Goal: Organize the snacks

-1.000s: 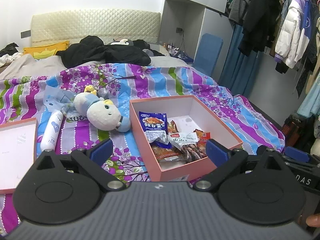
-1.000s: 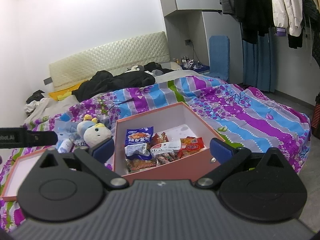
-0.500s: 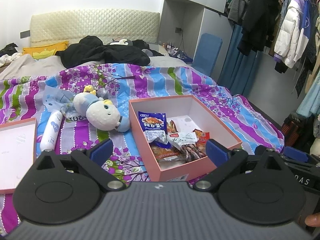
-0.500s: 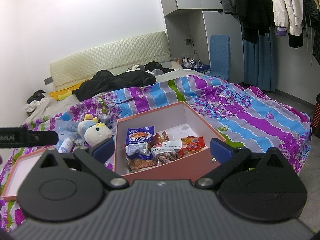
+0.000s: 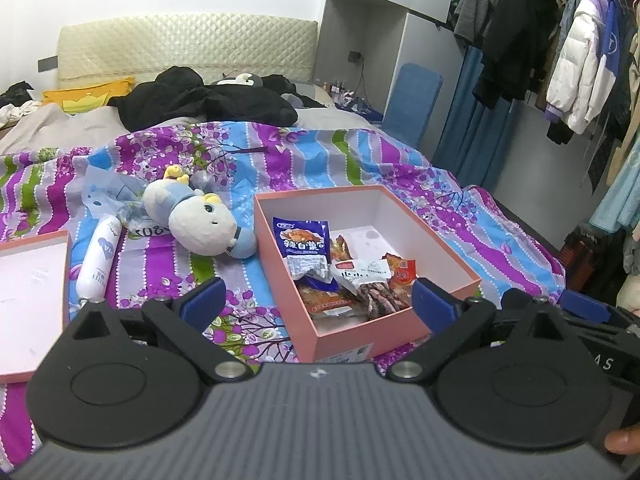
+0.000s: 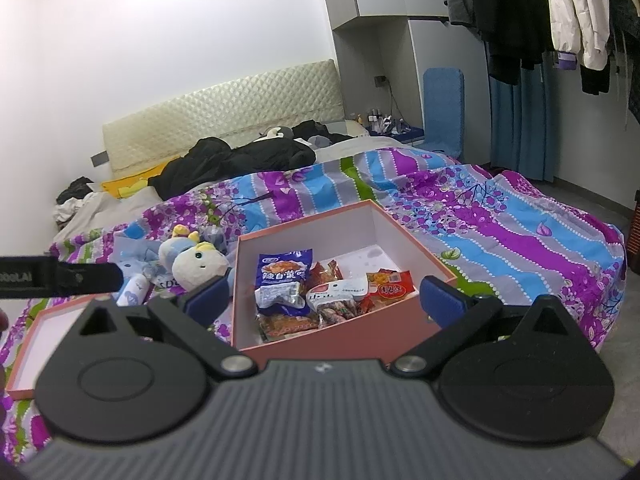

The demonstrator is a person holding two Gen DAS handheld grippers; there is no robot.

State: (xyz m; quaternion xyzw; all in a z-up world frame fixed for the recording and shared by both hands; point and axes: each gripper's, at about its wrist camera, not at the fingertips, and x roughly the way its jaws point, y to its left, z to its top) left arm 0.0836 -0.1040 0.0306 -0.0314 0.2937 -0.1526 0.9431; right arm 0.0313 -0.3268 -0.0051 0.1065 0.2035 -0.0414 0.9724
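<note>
A pink open box (image 5: pixel 400 196) (image 6: pixel 248 280) sits on the flowered bedspread. Inside lie a blue snack packet (image 5: pixel 305 246) (image 6: pixel 283 280), a white-labelled packet (image 5: pixel 362 274) (image 6: pixel 340 292), a red packet (image 5: pixel 402 274) (image 6: pixel 390 285) and an orange packet (image 5: pixel 326 302) at the near end. My left gripper (image 5: pixel 318 306) is open and empty, held above the box's near left corner. My right gripper (image 6: pixel 324 298) is open and empty, just in front of the box's near wall. The box's far half is bare.
The pink lid (image 5: pixel 28 292) (image 6: pixel 48 332) lies left of the box. A plush toy (image 5: pixel 200 224) (image 6: pixel 196 262), a white tube (image 5: pixel 98 264) and a plastic wrapper (image 5: pixel 104 196) lie between them. Dark clothes (image 5: pixel 208 100) are piled near the headboard. A clothes rack (image 5: pixel 560 60) stands on the right.
Both grippers have shifted very slightly. The box and snacks have not moved.
</note>
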